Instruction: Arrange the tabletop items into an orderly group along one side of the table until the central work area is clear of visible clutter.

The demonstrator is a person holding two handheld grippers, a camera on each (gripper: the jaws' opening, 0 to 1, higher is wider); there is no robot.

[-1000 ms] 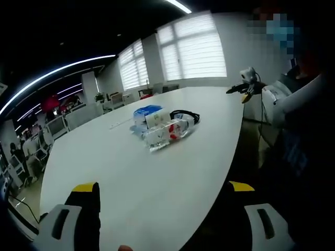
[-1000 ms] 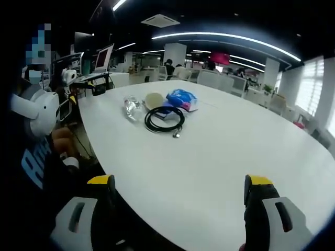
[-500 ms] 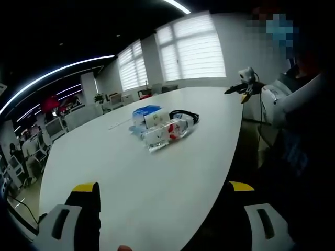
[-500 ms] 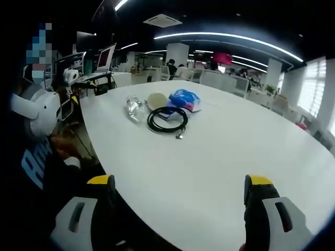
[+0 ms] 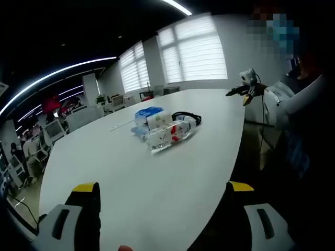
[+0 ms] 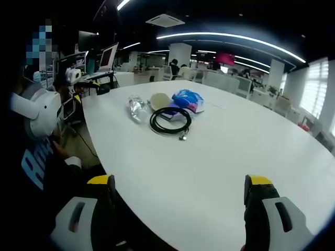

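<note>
A small heap of items lies on the white table [image 5: 131,172]. In the left gripper view it holds a clear plastic bottle [image 5: 166,137] with a red label, a blue packet [image 5: 146,113] and a coiled black cable [image 5: 187,117]. The right gripper view shows the same heap from the other side: the black cable [image 6: 170,120] in front, the clear bottle [image 6: 136,108], a round beige item [image 6: 158,99] and the blue packet [image 6: 187,99]. My left gripper [image 5: 162,209] stands open well short of the heap. My right gripper [image 6: 178,201] is open too, over the table [image 6: 235,151], nothing between its jaws.
A person in dark clothes wearing a white headset [image 6: 36,112] stands at the table's edge [image 5: 293,136]. A stand with a small camera device [image 5: 246,83] is beside the table. Desks, chairs and monitors [image 6: 107,57] fill the office behind; windows [image 5: 193,49] with blinds line one wall.
Both views have shifted slightly, so the heap sits a little differently in each picture. The items themselves have not moved, and both grippers stay open.
</note>
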